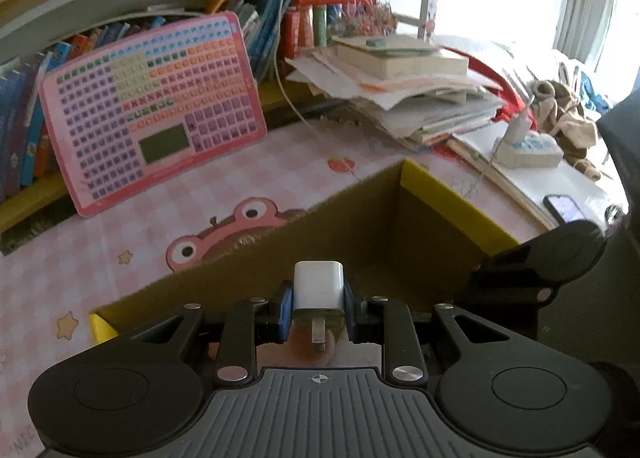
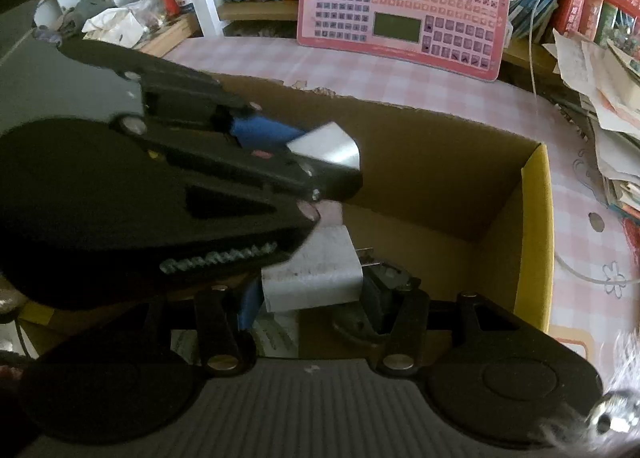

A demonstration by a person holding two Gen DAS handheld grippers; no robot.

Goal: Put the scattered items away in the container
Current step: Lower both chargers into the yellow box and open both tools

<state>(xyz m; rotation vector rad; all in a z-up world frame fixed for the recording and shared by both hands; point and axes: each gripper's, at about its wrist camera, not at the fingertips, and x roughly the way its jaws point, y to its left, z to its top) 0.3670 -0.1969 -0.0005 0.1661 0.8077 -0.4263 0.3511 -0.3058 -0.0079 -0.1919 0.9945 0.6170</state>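
Left gripper [image 1: 319,312]: our jaws clamp a white charger [image 1: 319,286], prongs pointing back at us, above the cardboard box [image 1: 448,214].
Right gripper [image 2: 308,298]: half-open jaws pinch another adapter [image 2: 310,278], prongs aimed right, over the box.

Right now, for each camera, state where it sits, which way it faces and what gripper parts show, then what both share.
Left wrist: rides the left gripper, tilted down over the cardboard box; it clamps a white charger.
Right wrist: rides the right gripper, looking down into the box; it holds a larger white adapter; the left gripper crosses its upper left.
Shared: box, pink button board, small charger.
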